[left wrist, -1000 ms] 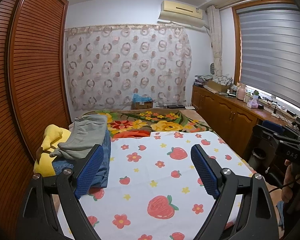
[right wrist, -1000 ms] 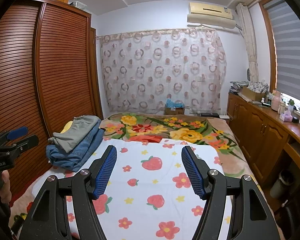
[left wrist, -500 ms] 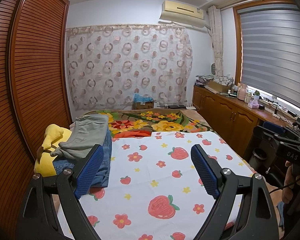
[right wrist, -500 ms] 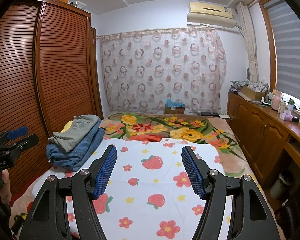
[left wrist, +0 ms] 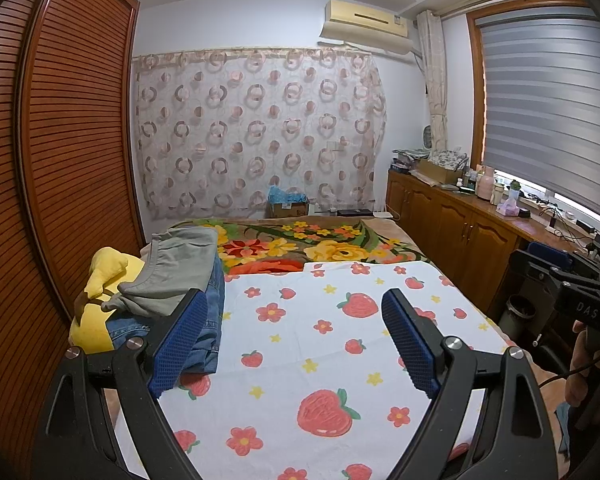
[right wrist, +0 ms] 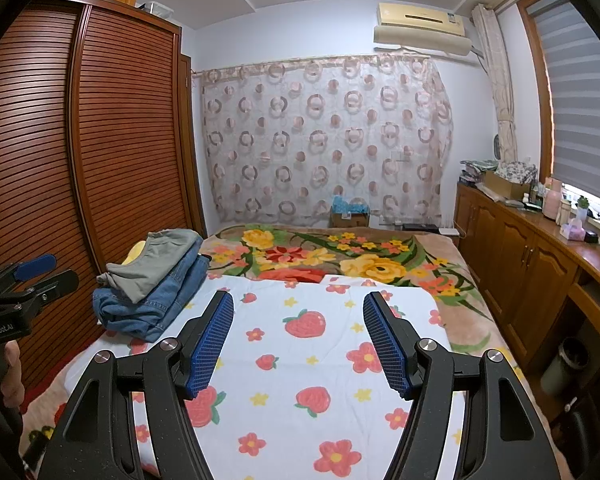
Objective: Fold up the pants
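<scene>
We hold the left gripper point(left wrist: 294, 320) and the right gripper point(right wrist: 298, 322) above the strawberry sheet point(right wrist: 312, 364), each with its blue pads spread wide apart and nothing between them. The pants lie in a pile point(right wrist: 152, 284) at the bed's left edge beside the wardrobe point(right wrist: 80, 160): grey pants point(left wrist: 180, 268) on top of blue jeans point(right wrist: 140, 308), against a yellow cushion point(left wrist: 100, 308).

Pants point(right wrist: 148, 292) stacked at the sheet's point(right wrist: 312, 360) left edge — cabinets point(right wrist: 512, 264) right.
</scene>
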Demonstrator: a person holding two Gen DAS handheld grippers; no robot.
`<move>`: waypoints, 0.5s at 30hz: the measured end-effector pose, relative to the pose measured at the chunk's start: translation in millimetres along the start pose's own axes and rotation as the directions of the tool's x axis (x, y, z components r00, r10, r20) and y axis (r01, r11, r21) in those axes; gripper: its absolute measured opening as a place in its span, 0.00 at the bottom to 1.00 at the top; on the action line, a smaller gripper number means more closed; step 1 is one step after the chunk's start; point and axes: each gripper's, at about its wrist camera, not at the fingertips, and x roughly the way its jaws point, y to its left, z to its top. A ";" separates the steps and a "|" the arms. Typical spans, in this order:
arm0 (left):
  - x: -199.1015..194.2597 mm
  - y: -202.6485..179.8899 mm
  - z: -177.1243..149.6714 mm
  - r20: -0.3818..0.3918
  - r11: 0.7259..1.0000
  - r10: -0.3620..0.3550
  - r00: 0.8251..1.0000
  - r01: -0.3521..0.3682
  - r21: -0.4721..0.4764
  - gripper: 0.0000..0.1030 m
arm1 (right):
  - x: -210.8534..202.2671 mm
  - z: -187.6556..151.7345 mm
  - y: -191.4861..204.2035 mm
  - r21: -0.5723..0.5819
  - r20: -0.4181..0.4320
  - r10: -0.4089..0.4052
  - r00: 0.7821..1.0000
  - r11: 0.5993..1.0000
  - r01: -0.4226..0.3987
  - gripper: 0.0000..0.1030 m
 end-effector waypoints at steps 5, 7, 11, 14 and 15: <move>0.2 -0.1 0.2 -0.001 1.000 0.000 1.000 0.000 0.001 0.87 | 0.4 0.1 -0.2 -0.001 0.000 0.000 1.000 1.000 0.000 0.68; -0.1 0.2 -0.1 -0.001 1.000 0.001 1.000 -0.001 0.001 0.87 | -0.2 -0.1 0.5 0.000 0.000 0.000 1.000 1.000 0.000 0.68; 0.3 -0.1 0.4 -0.001 1.000 0.000 1.000 0.000 0.000 0.87 | 0.1 0.1 -0.2 -0.001 0.000 0.000 1.000 1.000 0.000 0.68; 0.2 0.2 0.1 0.000 1.000 0.001 1.000 -0.001 0.001 0.87 | 0.3 -0.1 -0.3 -0.001 0.001 0.000 1.000 1.000 0.000 0.68; 0.3 0.3 0.2 -0.001 1.000 0.001 1.000 -0.001 0.001 0.87 | 0.0 -0.6 -0.3 0.000 0.000 0.000 1.000 1.000 0.000 0.68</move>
